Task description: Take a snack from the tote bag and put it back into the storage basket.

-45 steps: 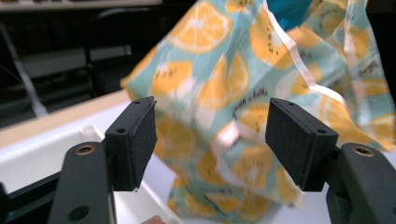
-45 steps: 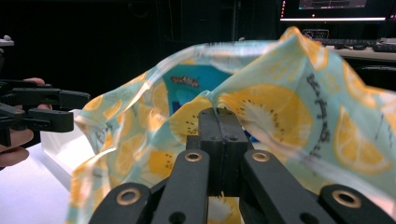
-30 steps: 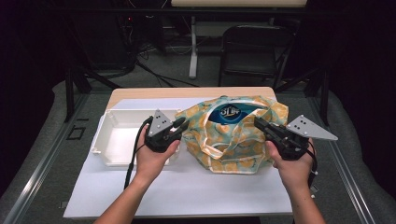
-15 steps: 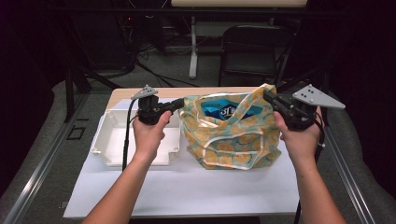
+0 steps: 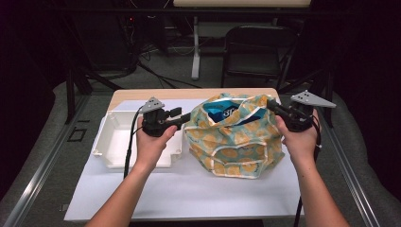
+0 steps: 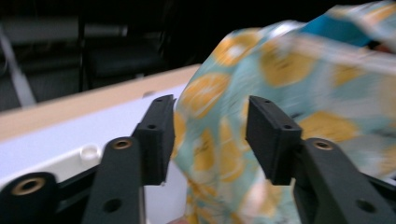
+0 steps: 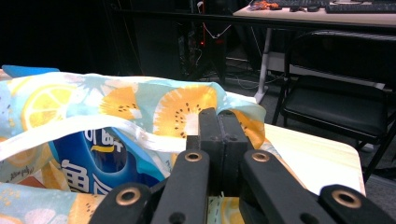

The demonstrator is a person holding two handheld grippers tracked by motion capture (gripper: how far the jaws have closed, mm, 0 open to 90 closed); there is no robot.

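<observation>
The bag (image 5: 234, 135), a fruit-print fabric sack, stands upright on the white mat (image 5: 189, 194), just right of the white bin (image 5: 111, 142), with a blue packet (image 5: 226, 113) showing in its open mouth. The right gripper (image 5: 273, 105) is clamped fully together on the bag's right rim; in the right gripper view the jaws meet on the fabric beside the white handle strap (image 7: 88, 128). The left gripper (image 5: 182, 118) sits at the bag's left edge, and its jaws have just been opening; in the left gripper view they stand about half apart with fabric between them, the pads not pressing on it. Judged risk 1: the bag is now held on one side only. With the left rim released, that side may slump, the mouth may fold shut, and the packet may tip or be covered. Judged risk 2: a further pull by the right gripper could drag or topple the bag, since the thin cloth gives no support of its own. Judged risk 3: loose fabric between the open left jaws may snag as that gripper draws away, tugging the bag toward the bin. Judged risk 4: a re-grip on the left may catch a single thin layer and slip.
</observation>
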